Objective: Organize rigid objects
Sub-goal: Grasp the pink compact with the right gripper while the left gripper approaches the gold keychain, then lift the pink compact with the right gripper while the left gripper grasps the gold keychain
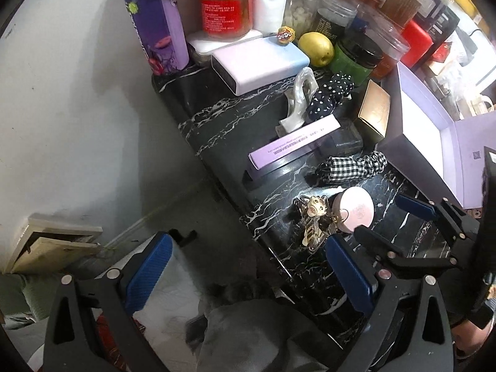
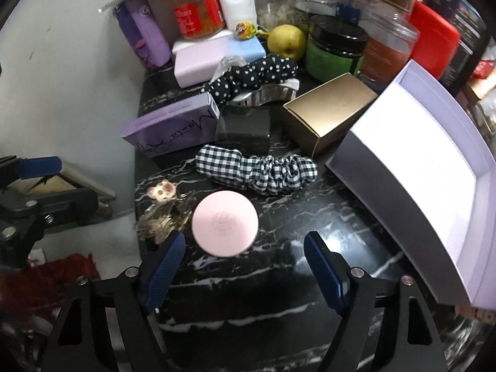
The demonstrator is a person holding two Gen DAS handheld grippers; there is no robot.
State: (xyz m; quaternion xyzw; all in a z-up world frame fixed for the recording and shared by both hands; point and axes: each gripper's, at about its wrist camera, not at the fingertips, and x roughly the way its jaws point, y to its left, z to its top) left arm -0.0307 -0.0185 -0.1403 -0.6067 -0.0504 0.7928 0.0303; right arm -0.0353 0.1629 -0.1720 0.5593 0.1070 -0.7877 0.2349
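Note:
A round pink compact [image 2: 224, 223] lies on the black marble table [image 2: 279, 294], also in the left wrist view [image 1: 356, 210]. A small clear bear figurine [image 2: 162, 207] lies just left of it. My right gripper [image 2: 245, 266] is open and empty, hovering just in front of the compact; it shows in the left wrist view [image 1: 384, 217]. My left gripper [image 1: 248, 272] is open and empty, off the table's left edge. An open lilac box [image 2: 434, 167] stands at the right. A gold box [image 2: 325, 113], a long purple box [image 2: 170, 127] and a dark glass block [image 2: 243, 130] lie behind.
A checked scrunchie [image 2: 257, 167], a polka-dot scrunchie [image 2: 254, 74] and a pearly hair claw [image 1: 297, 102] lie mid-table. Jars, a pear [image 2: 286, 41], a pastel power bank [image 1: 260, 62] and a purple carton [image 1: 158, 28] crowd the back. A white wall is left; cloth lies below the edge.

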